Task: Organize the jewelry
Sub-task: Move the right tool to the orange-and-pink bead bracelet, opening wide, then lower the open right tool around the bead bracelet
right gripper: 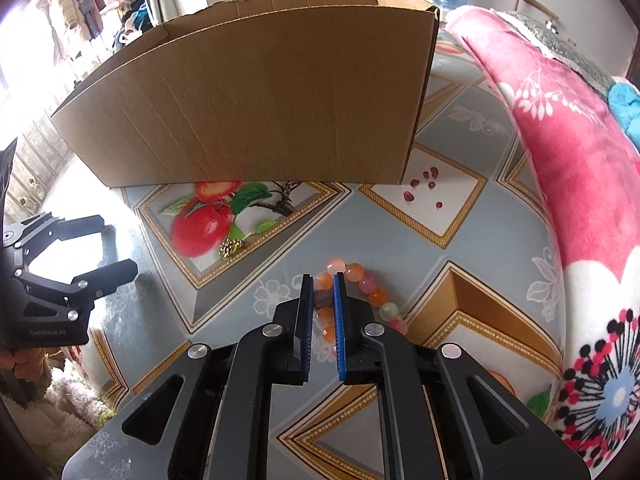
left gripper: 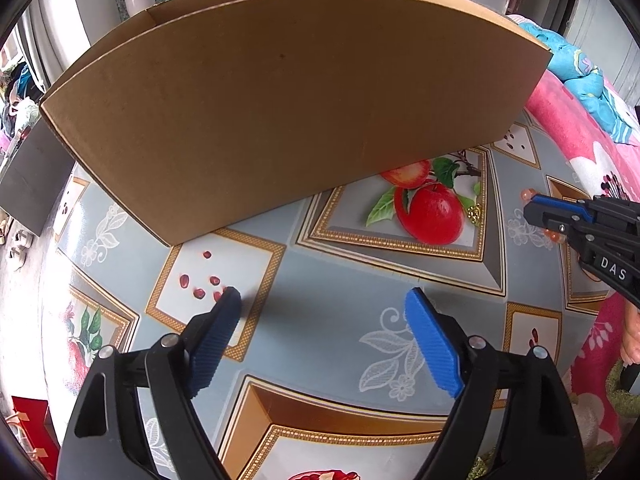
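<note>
We read the right gripper (right gripper: 322, 280) as pinched on the bead bracelet (right gripper: 362, 288), pads nearly together over the near-left arc of the loop, most likely to lift it off the patterned tablecloth (right gripper: 360, 220) toward the cardboard box (right gripper: 260, 104) standing just behind; the bracelet lies on the cloth in front of the box, with part of its ring hidden behind the blue pads, so we cannot tell how many beads sit in the pinch; the left gripper (left gripper: 324, 300) hangs spread wide over bare cloth with nothing between its pads, likely waiting its turn; a small gold trinket (right gripper: 231, 247) rests by the printed apple, too small to identify; dark red specks (right gripper: 426, 186) near the box corner look printed, not loose stones, but we cannot be sure; the box interior is hidden by its near wall in both views; a pink blanket (right gripper: 580, 160) bounds the right edge.
</note>
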`<state>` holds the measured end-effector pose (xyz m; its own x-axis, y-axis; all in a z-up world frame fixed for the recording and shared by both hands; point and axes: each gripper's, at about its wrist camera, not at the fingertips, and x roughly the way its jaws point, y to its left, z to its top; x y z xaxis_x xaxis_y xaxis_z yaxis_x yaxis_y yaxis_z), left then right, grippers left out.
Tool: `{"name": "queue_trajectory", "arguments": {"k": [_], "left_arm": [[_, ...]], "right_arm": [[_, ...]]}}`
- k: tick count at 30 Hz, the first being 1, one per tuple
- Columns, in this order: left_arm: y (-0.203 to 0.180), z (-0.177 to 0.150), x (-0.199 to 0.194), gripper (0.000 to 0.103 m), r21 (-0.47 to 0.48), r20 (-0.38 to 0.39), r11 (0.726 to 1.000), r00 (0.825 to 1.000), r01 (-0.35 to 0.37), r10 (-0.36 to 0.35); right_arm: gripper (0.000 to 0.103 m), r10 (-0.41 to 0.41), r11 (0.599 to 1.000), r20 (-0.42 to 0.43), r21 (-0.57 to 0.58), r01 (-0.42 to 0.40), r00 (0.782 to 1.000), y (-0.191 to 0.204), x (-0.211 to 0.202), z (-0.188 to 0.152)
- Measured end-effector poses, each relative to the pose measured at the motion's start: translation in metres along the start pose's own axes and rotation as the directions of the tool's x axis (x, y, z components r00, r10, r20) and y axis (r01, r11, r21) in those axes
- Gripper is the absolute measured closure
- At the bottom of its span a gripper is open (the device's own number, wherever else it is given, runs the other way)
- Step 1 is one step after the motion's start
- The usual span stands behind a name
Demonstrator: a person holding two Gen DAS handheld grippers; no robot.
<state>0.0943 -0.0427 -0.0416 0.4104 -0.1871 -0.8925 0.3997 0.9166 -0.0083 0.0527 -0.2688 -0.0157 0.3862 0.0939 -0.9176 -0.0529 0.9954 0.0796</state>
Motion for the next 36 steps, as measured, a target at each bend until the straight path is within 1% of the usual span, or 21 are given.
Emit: {"name": "queue_trajectory", "arguments": {"k": [4,8,11,12,13,15,16,17,18,20,22,24,26,33,34,36], "left_arm": [[-0.002,-0.002,0.003,0.012,0.006,-0.001,1.000,1.000,-0.018,0.018],[-0.004,-0.004,0.005,0.007,0.002,-0.003,1.000,1.000,-0.027,0.027],[-0.007,-0.005,0.007,0.006,-0.006,-0.003,0.999,0.999,-0.032,0.032],[-0.008,-0.006,0.007,0.006,-0.007,0.000,0.999,0.999,-0.033,0.033],[-0.007,-0.006,0.008,0.006,-0.008,0.002,0.999,0.999,-0.033,0.033],[-0.007,-0.008,0.008,0.006,-0.009,0.009,0.999,0.999,-0.033,0.033],[-0.007,-0.009,0.008,0.006,-0.008,0.013,0.999,0.999,-0.034,0.034],[-0.008,-0.010,0.008,0.006,-0.008,0.015,0.999,0.999,-0.034,0.034],[-0.007,-0.010,0.008,0.006,-0.007,0.016,0.999,0.999,-0.034,0.034],[-0.007,-0.010,0.008,0.005,-0.005,0.013,0.999,0.999,-0.033,0.033],[-0.007,-0.011,0.008,0.005,-0.005,0.008,0.999,0.999,-0.033,0.033],[-0.008,-0.010,0.008,0.005,-0.005,0.004,0.999,0.999,-0.033,0.033],[-0.008,-0.009,0.009,0.005,-0.005,0.007,0.999,0.999,-0.033,0.033],[-0.008,-0.008,0.009,0.005,-0.006,0.005,0.999,0.999,-0.033,0.033],[-0.008,-0.009,0.009,0.005,-0.005,0.005,0.999,0.999,-0.033,0.033],[-0.007,-0.008,0.009,0.005,-0.005,0.005,0.999,0.999,-0.032,0.032]], "right_arm": [[0.093,0.033,0.999,0.008,0.029,-0.033,0.999,-0.002,-0.002,0.002],[0.078,0.029,0.999,0.016,0.028,-0.029,0.999,-0.004,-0.005,-0.002],[0.073,0.034,0.999,0.009,0.033,-0.034,0.999,-0.004,-0.003,-0.006],[0.071,0.036,0.999,0.020,0.032,-0.036,0.999,-0.004,-0.002,-0.007],[0.067,0.038,0.999,0.023,0.031,-0.039,0.999,-0.004,-0.002,-0.007],[0.054,0.040,0.998,0.024,0.037,-0.041,0.999,-0.002,-0.001,-0.005],[0.043,0.042,0.998,0.026,0.043,-0.043,0.999,-0.002,0.000,-0.005],[0.035,0.045,0.998,0.027,0.053,-0.046,0.999,-0.002,0.001,-0.004],[0.033,0.051,0.997,0.029,0.063,-0.053,0.998,-0.003,0.002,-0.004],[0.022,0.070,0.995,0.036,0.075,-0.073,0.997,-0.002,0.002,-0.005],[0.017,0.083,0.993,0.042,0.077,-0.086,0.996,-0.001,0.003,-0.006],[0.015,0.086,0.993,0.047,0.076,-0.089,0.995,0.000,0.003,-0.008],[0.008,0.074,0.995,0.039,0.068,-0.077,0.996,0.002,0.003,-0.009],[0.008,0.026,1.000,0.014,0.006,-0.026,1.000,0.017,0.000,-0.018],[0.008,0.005,1.000,0.012,-0.011,-0.005,1.000,0.020,0.001,-0.018],[0.008,-0.064,0.996,-0.003,-0.059,0.064,0.998,0.029,0.005,-0.019]]}}
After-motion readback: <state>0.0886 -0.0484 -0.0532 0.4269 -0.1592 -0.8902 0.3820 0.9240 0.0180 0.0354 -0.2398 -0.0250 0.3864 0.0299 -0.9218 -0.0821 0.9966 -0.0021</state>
